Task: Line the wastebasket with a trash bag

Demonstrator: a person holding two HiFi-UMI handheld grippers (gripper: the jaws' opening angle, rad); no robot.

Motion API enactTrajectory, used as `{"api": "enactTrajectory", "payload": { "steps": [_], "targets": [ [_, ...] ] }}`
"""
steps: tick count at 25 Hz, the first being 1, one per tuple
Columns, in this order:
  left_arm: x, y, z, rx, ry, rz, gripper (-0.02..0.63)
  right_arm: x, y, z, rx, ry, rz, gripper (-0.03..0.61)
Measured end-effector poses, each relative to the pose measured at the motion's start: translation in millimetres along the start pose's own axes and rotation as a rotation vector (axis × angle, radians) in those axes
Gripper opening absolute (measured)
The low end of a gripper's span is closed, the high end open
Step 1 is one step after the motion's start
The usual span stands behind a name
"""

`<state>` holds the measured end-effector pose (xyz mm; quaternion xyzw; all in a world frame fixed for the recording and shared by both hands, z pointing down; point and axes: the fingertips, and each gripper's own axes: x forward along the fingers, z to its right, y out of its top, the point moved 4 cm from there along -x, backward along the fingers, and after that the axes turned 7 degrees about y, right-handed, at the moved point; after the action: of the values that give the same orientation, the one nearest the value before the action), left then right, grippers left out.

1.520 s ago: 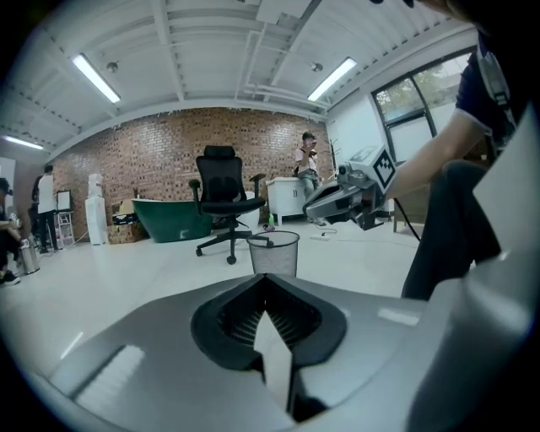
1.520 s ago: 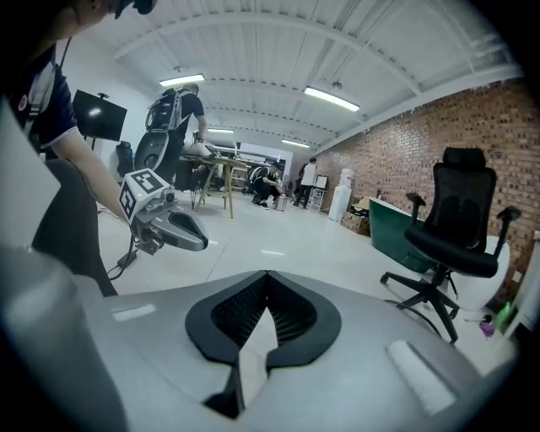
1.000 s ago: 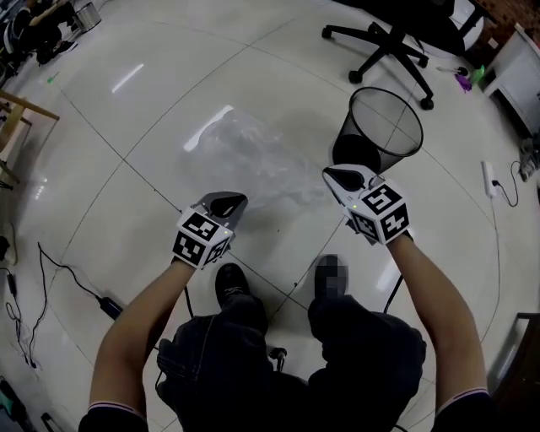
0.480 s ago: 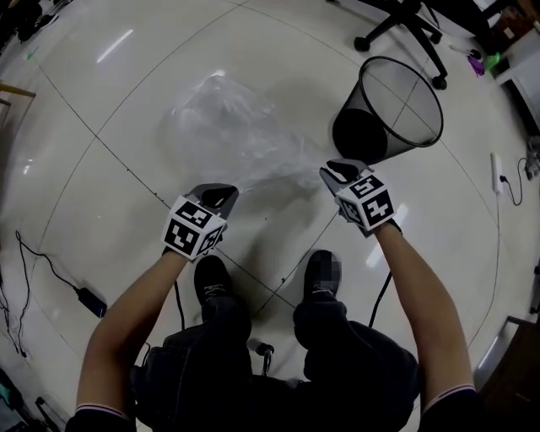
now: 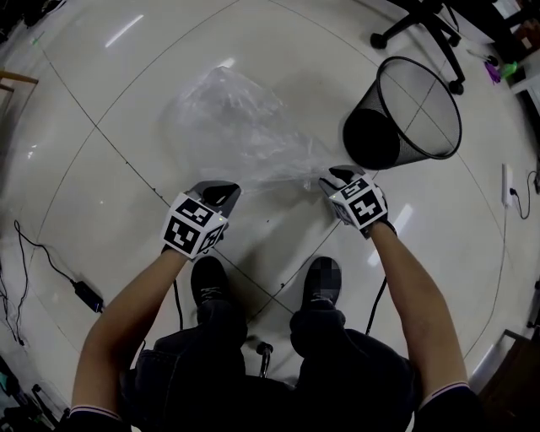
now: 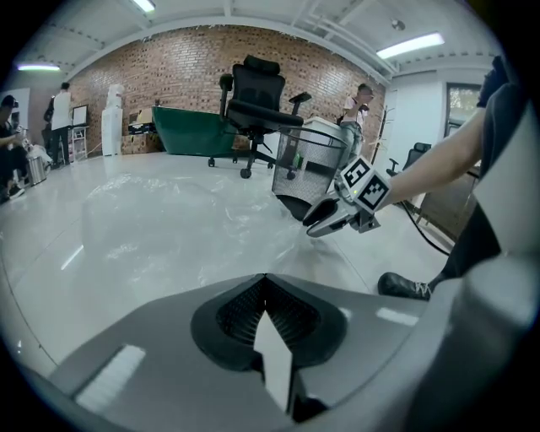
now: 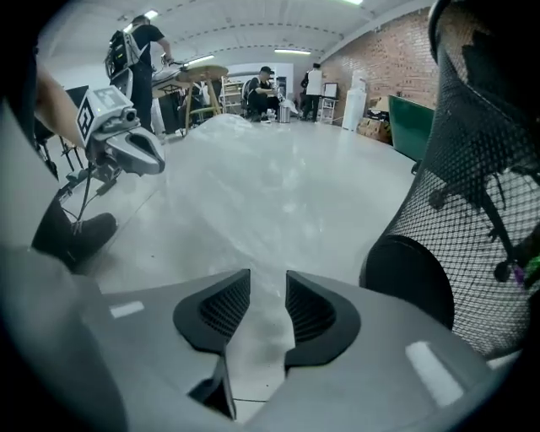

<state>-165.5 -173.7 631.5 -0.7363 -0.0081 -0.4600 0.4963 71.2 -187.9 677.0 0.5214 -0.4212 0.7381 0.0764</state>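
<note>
A clear plastic trash bag (image 5: pixel 240 131) lies crumpled on the white tiled floor, with one thin end stretching to my right gripper (image 5: pixel 332 178). The black mesh wastebasket (image 5: pixel 409 110) stands tilted just beyond that gripper, mouth toward me. The right jaws have just been opening; they now stand apart (image 7: pixel 268 283), with bag film lying under the gap and no pad pressing on it. My left gripper (image 5: pixel 221 191) hangs low near the bag's near edge. Its jaws (image 6: pixel 266 278) are shut, and I see no film between them. The basket (image 7: pixel 472 228) fills the right gripper view's right side.
An office chair (image 5: pixel 422 25) stands behind the basket. A cable with a power adapter (image 5: pixel 87 295) runs along the floor at left, and a power strip (image 5: pixel 506 181) lies at right. The person's shoes (image 5: pixel 207 283) sit just behind the grippers. People stand far off.
Both grippers have sunk toward the floor, the right one more. The right jaws went from shut to open, and the bag has settled flatter on the tiles.
</note>
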Motion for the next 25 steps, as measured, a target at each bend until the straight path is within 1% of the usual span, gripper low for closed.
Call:
{"api": "enactTrajectory", "payload": {
  "steps": [1, 3, 4, 6, 9, 14, 21, 23, 25],
  "targets": [
    [0.1, -0.7, 0.9, -0.001, -0.001, -0.002, 0.012, 1.8, -1.0, -0.8, -0.011, 0.004, -0.011, 0.113],
    [-0.6, -2.4, 2.0, -0.001, -0.002, -0.007, 0.012, 1.7, 1.1, -3.9, -0.031, 0.016, -0.012, 0.013],
    [-1.2, -3.8, 1.9, 0.000, -0.001, -0.010, 0.012, 0.3, 3.7, -6.3, -0.039, 0.029, -0.005, 0.002],
    [-2.8, -7.9, 1.5, 0.004, 0.004, -0.019, 0.012, -4.8, 10.4, -12.4, -0.046, 0.059, 0.020, 0.002],
    [-6.6, -13.9, 0.1, 0.009, 0.018, -0.032, 0.012, -21.1, 24.5, -21.1, -0.047, 0.087, 0.090, 0.002],
    [-14.1, -13.7, -1.6, 0.021, 0.041, -0.029, 0.019, -58.9, 52.9, -29.1, -0.039, 0.099, 0.198, 0.002],
    [-37.3, 1.6, 5.3, 0.119, 0.070, 0.002, 0.155, -116.5, 105.6, -43.8, -0.047, 0.088, 0.335, 0.002],
    [-40.4, 9.8, 11.8, 0.148, 0.064, 0.008, 0.183, -135.2, 122.8, -48.0, -0.043, 0.088, 0.383, 0.002],
    [-41.1, 19.3, 20.5, 0.181, 0.051, 0.023, 0.193, -152.5, 139.9, -53.6, -0.043, 0.090, 0.429, 0.002]
  ]
}}
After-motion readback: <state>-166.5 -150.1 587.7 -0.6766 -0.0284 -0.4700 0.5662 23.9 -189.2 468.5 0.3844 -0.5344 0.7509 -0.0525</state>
